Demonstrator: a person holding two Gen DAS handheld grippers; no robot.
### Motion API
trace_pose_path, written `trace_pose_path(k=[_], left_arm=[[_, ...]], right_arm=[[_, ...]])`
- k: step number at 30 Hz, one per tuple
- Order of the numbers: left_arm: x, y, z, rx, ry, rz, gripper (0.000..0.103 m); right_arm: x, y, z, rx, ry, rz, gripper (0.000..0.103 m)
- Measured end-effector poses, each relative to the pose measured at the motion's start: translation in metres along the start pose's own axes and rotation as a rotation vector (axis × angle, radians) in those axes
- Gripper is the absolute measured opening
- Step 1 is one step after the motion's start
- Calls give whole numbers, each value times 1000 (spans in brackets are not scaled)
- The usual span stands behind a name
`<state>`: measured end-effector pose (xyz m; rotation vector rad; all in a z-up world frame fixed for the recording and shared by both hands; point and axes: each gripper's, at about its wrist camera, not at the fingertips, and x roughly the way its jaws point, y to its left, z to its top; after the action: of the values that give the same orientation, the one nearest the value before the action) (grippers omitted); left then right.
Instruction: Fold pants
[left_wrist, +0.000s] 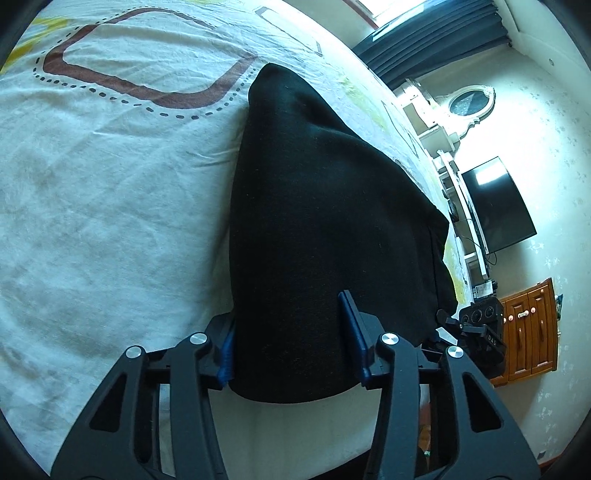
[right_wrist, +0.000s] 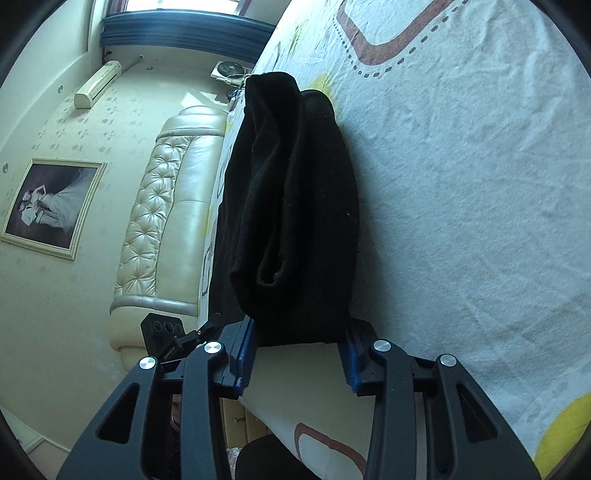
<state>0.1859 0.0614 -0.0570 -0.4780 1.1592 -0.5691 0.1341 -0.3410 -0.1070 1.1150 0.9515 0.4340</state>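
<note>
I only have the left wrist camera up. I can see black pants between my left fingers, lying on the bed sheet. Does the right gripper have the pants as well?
Observer: Yes. In the right wrist view the right gripper has the black pants filling the gap between its blue pads, and the cloth touches both.
Operator: How does the cloth look at that end?
Observer: Untidy. The layers bunch into a rolled loop just ahead of the fingers instead of lying flat.
Operator: What's past the pants on that side?
Observer: A cream tufted headboard, to the left of the pants in that view.
</note>
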Motion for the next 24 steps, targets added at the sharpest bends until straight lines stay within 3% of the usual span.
trace_pose_path(k=[10,24], left_arm=[[-4,-9,-3,11,7,61,43],[-7,-8,-8,-2,25,60,43]], right_arm=[[-5,-2,-2,4,1,5,37],[-11,-2,-14,12,19,-7,37]])
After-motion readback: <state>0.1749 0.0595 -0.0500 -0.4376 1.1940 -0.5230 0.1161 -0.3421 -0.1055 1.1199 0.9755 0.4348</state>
